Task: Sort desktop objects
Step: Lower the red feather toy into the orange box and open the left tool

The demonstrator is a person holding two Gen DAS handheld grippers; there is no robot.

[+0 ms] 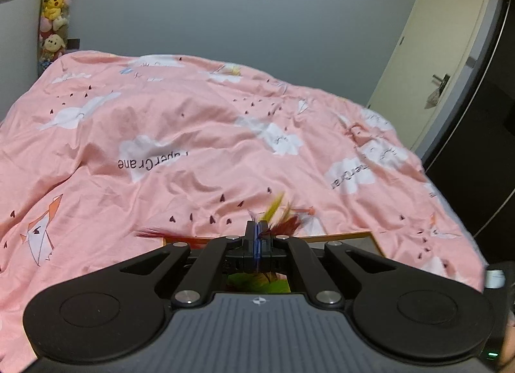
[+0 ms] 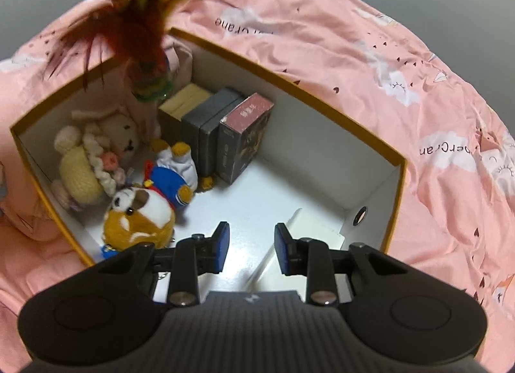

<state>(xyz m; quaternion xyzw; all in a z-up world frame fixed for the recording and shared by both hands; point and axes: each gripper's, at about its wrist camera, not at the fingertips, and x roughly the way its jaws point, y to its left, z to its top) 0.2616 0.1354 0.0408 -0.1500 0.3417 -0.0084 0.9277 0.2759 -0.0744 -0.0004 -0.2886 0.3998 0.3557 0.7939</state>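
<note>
Above the open cardboard box (image 2: 370,144) on the pink quilt (image 1: 193,135), a feathered toy (image 2: 151,51) is seen hanging, feathers uppermost and its green-banded base (image 2: 153,86) lowest, just over the box's far corner. It is gripped by the left gripper (image 1: 258,237), whose jaws are pressed together on the feathers (image 1: 283,221) where they bunch. The right gripper (image 2: 251,244) is held over the bare white floor of the box with its blue pads (image 2: 222,241) parted and nothing between them. Already packed inside are a knitted doll (image 2: 87,167), a guinea-pig plush (image 2: 141,215), a blue-and-white plush (image 2: 180,173) and three small boxes (image 2: 222,135) stood on end. The toy is judged very light and soft; feathers are likely to slip or bend, so a hold on the firmer base or quill bundle would be safer. A release from low height should do it no harm.
</note>
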